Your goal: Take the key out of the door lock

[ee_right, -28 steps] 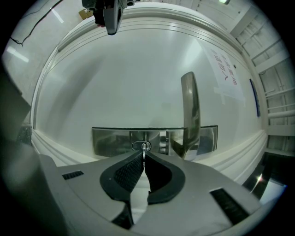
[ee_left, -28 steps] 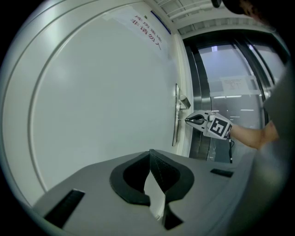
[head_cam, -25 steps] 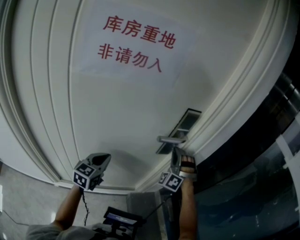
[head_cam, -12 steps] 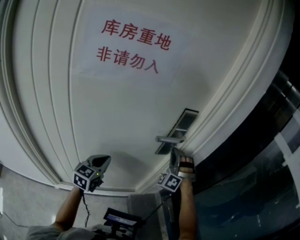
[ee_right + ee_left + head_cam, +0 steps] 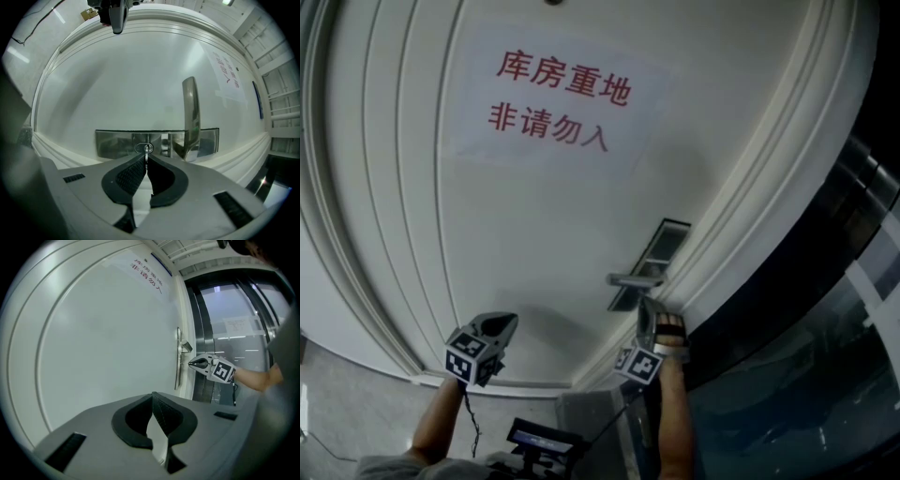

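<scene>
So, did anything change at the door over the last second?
Nothing visibly changed, apart from a slight drift of the head view. The right gripper stays shut on the key in the door lock. The left gripper stays shut and empty, clear of the door.

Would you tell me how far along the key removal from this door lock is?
Done: the right gripper is at the silver lock plate on the white door. In hand: its jaws are closed on the small metal key. Remaining: the key still sits in the keyhole and must be pulled out. The left gripper hangs shut and empty, away from the lock.
</scene>
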`<move>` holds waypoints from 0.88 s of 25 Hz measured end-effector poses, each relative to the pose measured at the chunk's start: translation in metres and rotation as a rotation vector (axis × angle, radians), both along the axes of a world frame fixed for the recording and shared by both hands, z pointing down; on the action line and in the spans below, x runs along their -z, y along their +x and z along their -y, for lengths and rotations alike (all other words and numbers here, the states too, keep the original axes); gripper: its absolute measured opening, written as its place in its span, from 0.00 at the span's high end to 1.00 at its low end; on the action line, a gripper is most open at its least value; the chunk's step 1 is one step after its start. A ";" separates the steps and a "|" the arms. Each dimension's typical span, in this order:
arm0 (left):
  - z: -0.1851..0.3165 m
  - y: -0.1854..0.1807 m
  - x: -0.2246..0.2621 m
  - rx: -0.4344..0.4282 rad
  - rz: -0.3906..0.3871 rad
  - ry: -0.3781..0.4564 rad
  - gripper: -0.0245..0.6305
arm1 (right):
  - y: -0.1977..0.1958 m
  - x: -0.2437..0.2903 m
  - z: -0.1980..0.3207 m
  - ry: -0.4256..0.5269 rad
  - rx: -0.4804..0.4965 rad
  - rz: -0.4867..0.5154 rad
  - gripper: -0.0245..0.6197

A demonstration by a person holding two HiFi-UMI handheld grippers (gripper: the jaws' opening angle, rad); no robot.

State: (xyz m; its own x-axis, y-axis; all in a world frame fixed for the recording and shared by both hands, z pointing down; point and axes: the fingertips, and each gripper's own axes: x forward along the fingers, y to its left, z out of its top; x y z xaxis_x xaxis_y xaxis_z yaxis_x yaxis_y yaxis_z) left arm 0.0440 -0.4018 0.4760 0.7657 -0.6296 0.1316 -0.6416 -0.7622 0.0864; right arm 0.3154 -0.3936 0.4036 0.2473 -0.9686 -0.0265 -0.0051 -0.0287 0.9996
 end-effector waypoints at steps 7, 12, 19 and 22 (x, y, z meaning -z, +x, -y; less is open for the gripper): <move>-0.006 0.000 0.003 -0.003 -0.001 0.006 0.95 | -0.001 -0.003 -0.015 0.008 -0.004 0.034 0.93; -0.016 -0.002 0.002 0.001 -0.012 0.007 0.95 | 0.004 -0.007 -0.040 0.033 -0.002 0.234 0.93; -0.034 -0.004 0.000 0.004 -0.027 0.016 0.95 | -0.009 -0.012 -0.088 0.128 0.026 0.609 0.93; -0.042 -0.006 0.000 0.002 -0.031 0.024 0.95 | -0.019 -0.020 -0.108 0.153 0.044 0.778 0.93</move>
State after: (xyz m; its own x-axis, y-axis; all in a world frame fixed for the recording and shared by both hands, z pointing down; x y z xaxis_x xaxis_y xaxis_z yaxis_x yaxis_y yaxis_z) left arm 0.0379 -0.3596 0.4759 0.7678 -0.6338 0.0931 -0.6405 -0.7629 0.0881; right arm 0.2962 -0.2855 0.4238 0.2107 -0.9775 0.0046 -0.7048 -0.1486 0.6936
